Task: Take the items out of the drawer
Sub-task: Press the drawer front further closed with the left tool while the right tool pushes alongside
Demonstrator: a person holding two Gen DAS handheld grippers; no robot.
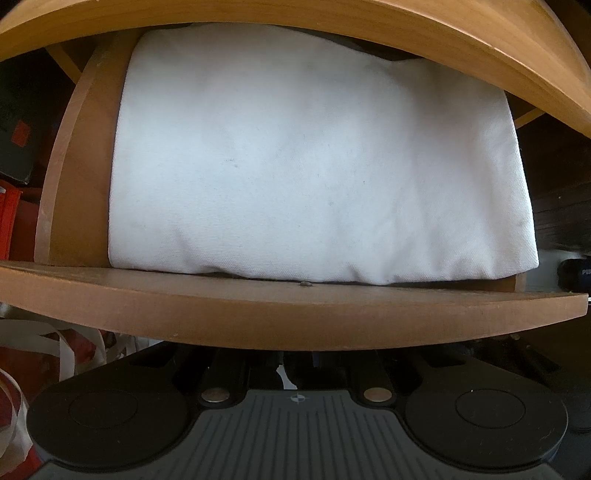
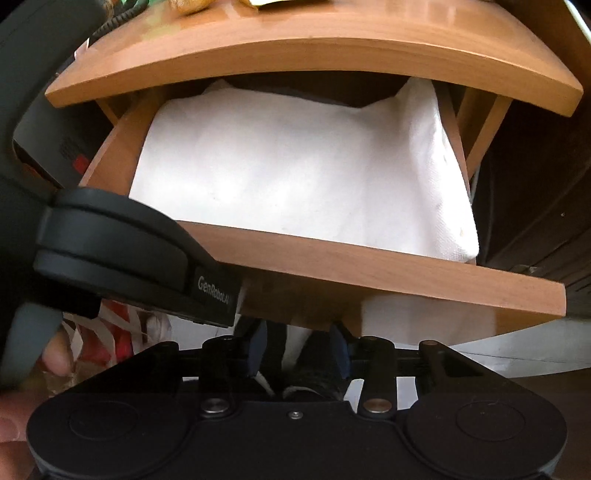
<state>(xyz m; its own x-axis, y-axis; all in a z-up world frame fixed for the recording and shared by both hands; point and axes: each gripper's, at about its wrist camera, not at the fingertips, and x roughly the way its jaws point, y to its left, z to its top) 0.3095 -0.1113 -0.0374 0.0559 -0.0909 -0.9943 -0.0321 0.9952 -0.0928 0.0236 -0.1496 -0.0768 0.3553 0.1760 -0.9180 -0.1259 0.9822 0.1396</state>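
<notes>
Right gripper (image 2: 299,354) sat below drawer (image 2: 369,266) front, grip state unclear; drawer open, white cloth (image 2: 295,166) not yet removed.

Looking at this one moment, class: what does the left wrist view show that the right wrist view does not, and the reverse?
Left wrist only: the white cloth fills the frame close up, and a small screw sits behind the drawer front.

Right wrist only: the tabletop above, the left gripper at the drawer front's left end, and the right gripper with white material between its fingers under the drawer front.

Both: the open wooden drawer holding the folded white cloth.
</notes>
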